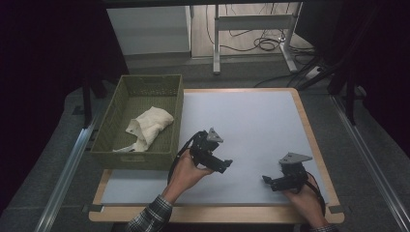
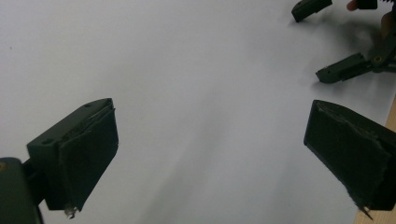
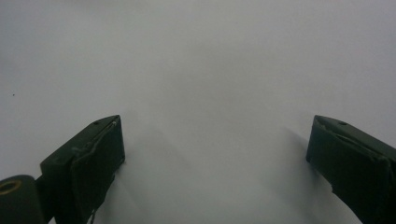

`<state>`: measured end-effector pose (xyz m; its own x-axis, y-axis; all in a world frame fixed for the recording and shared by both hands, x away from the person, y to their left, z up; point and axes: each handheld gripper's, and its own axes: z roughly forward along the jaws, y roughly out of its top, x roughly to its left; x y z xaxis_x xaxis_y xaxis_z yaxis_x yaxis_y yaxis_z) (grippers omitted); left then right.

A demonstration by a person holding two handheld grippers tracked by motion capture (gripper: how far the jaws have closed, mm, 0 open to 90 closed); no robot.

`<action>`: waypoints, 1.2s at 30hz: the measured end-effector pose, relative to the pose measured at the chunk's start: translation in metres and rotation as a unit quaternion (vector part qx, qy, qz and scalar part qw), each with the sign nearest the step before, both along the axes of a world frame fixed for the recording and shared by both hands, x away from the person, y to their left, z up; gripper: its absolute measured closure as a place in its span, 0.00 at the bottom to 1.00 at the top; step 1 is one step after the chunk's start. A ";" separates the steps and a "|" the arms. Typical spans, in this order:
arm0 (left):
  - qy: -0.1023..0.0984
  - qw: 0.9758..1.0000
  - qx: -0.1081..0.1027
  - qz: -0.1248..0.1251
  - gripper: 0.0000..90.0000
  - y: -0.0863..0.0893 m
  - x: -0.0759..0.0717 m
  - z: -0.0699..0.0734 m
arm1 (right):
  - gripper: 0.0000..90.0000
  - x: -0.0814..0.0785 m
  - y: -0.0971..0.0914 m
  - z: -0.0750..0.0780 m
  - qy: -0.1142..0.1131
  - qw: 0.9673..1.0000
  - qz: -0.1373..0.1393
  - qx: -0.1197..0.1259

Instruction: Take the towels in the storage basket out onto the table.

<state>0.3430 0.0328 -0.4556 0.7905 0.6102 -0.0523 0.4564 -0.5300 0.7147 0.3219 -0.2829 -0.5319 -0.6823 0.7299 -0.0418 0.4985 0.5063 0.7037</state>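
Cloth point(image 1: 149, 124) lying in basket point(image 1: 107, 126), likely stowed; left gripper point(image 1: 215, 162) and right gripper point(image 1: 278, 182) low over bare white mat point(image 1: 251, 125), both released, nothing held.

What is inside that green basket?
A crumpled cream cloth lies in the basket, toward its near end; the far end shows bare woven floor. Whatever is under the cloth is covered, and the near wall hides the strip of floor just behind it.
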 end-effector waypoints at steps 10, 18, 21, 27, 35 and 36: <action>0.009 1.000 0.009 0.009 0.03 0.011 0.020 0.019 | 0.05 0.000 0.000 0.000 0.000 1.000 -0.001 0.001; -0.003 0.999 0.030 0.025 0.04 0.031 0.041 0.039 | 0.05 0.000 0.000 0.000 -0.001 1.000 0.000 0.001; -0.004 0.999 0.032 0.032 0.04 0.035 0.046 0.043 | 0.05 0.000 0.000 0.000 -0.001 1.000 0.000 0.001; -0.003 0.998 0.040 0.044 0.04 0.050 0.061 0.051 | 0.05 0.000 0.000 0.000 -0.001 1.000 0.000 0.001; 0.003 0.996 0.051 0.075 0.02 0.074 0.081 0.056 | 0.05 0.000 0.000 0.000 -0.001 1.000 0.000 0.001; 0.003 0.995 0.052 0.079 0.02 0.078 0.083 0.057 | 0.05 0.000 0.000 0.000 -0.001 1.000 0.000 0.001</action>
<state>0.4260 0.1107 -0.3983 0.6835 0.7298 0.0138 0.5438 -0.5218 0.6573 0.3220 -0.2828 -0.5321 -0.6817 0.7305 -0.0410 0.4974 0.5039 0.7062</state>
